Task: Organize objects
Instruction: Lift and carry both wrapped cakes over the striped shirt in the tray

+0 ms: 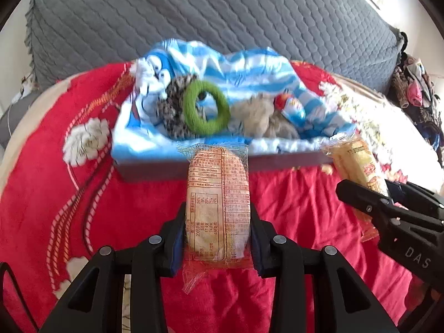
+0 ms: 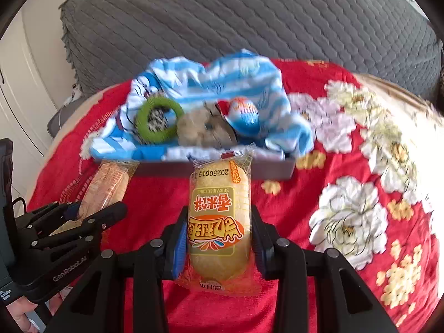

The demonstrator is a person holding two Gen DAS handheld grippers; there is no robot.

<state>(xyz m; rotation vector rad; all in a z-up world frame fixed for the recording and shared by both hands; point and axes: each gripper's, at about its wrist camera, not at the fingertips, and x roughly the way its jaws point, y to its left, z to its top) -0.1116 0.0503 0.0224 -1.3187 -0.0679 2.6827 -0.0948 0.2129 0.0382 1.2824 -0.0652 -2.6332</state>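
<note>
My left gripper [image 1: 217,238] is shut on a rice cake packet with its printed back showing [image 1: 217,205], held above the red blanket, short of a grey tray [image 1: 194,168]. My right gripper [image 2: 219,241] is shut on a yellow rice cake packet [image 2: 219,219], also short of the tray [image 2: 266,170]. Each gripper shows in the other's view: the right one [image 1: 388,205] with its packet [image 1: 358,163], the left one [image 2: 80,222] with its packet [image 2: 108,186]. The tray holds a blue striped cloth [image 1: 249,75], a green ring [image 1: 206,106], a speckled ball [image 1: 172,108], a beige fluffy item [image 1: 258,116] and a red-blue egg [image 1: 288,105].
A red flowered blanket [image 2: 347,194] covers the surface. A grey quilted cushion [image 1: 194,14] stands behind the tray. A heap of clothes [image 1: 416,88] lies at the far right. A white cabinet [image 2: 25,97] is at the left.
</note>
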